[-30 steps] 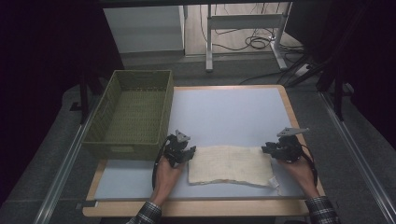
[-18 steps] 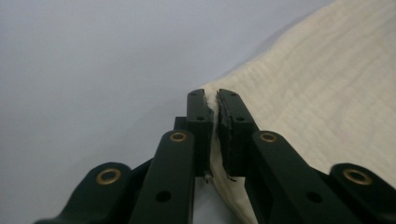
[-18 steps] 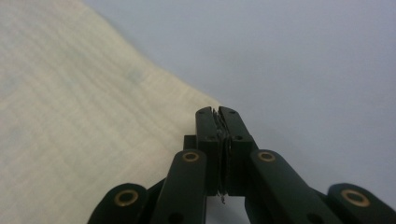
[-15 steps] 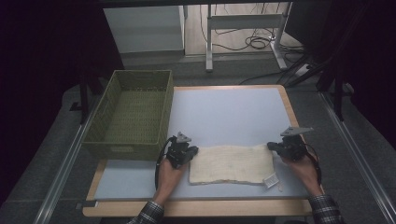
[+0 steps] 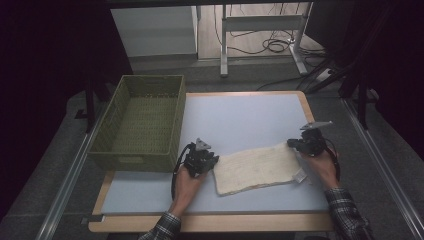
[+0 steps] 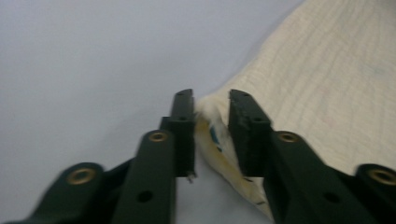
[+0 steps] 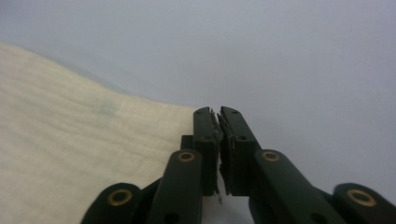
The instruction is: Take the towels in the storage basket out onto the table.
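Cream cloth [image 5: 257, 168] lies folded on the desk [image 5: 240, 120]; your left claw [image 6: 211, 109] straddles its corner slightly parted, having just opened, while your right claw [image 7: 218, 120] sits nearly closed beside its edge, ready to lift.

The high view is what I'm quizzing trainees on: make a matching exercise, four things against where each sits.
Things:
1. woven green plastic basket
2. folded cream cloth
3. left gripper
4. right gripper

Places:
A. cloth's far right corner
B. table's left edge
C. cloth's left end
D. flat between the two hands

Pairs: 1-B, 2-D, 3-C, 4-A
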